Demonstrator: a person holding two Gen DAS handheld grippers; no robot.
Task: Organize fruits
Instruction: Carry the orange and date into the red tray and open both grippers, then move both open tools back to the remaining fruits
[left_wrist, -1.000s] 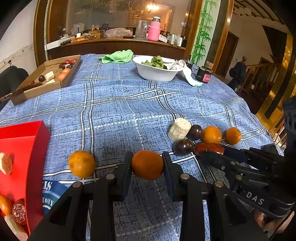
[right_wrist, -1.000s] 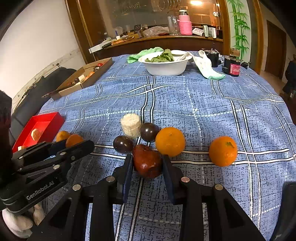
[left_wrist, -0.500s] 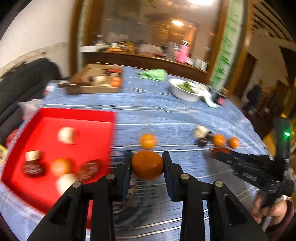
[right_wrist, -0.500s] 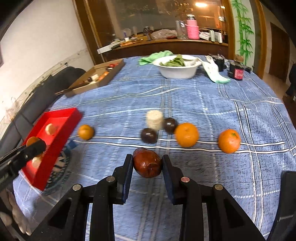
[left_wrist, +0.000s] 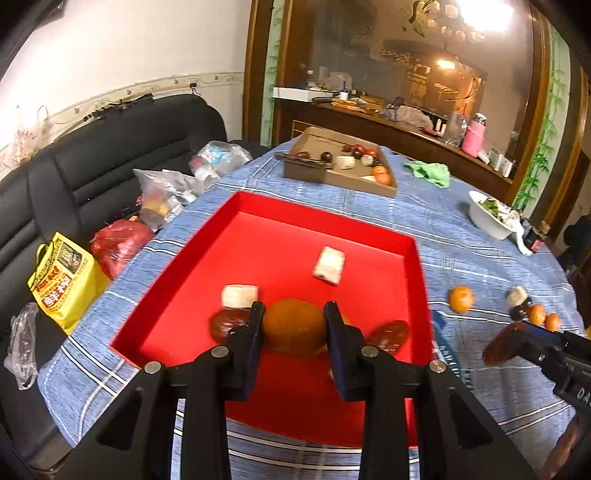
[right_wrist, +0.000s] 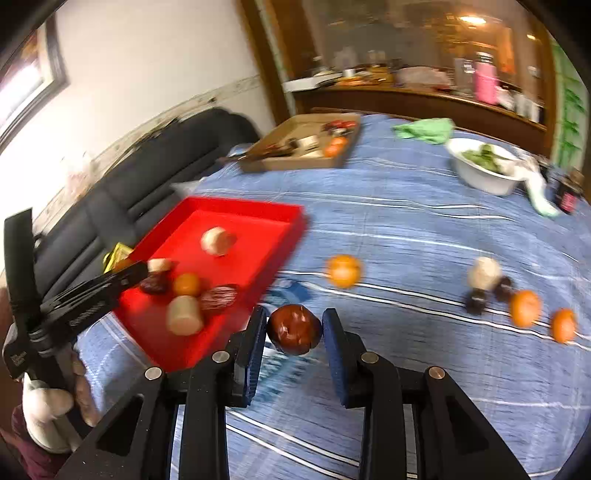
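Left gripper (left_wrist: 293, 325) clamped on orange (left_wrist: 294, 327) above red tray (left_wrist: 314, 225), right gripper (right_wrist: 293, 328) clamped on dark red fruit (right_wrist: 294, 329) over tablecloth (right_wrist: 424, 229) beside tray.

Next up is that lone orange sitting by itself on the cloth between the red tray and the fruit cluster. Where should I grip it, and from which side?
Take the lone orange across its widest middle, coming down from above. It is round, with bare tablecloth all around it, so any jaw orientation should fit. The red tray stands clear to its left.
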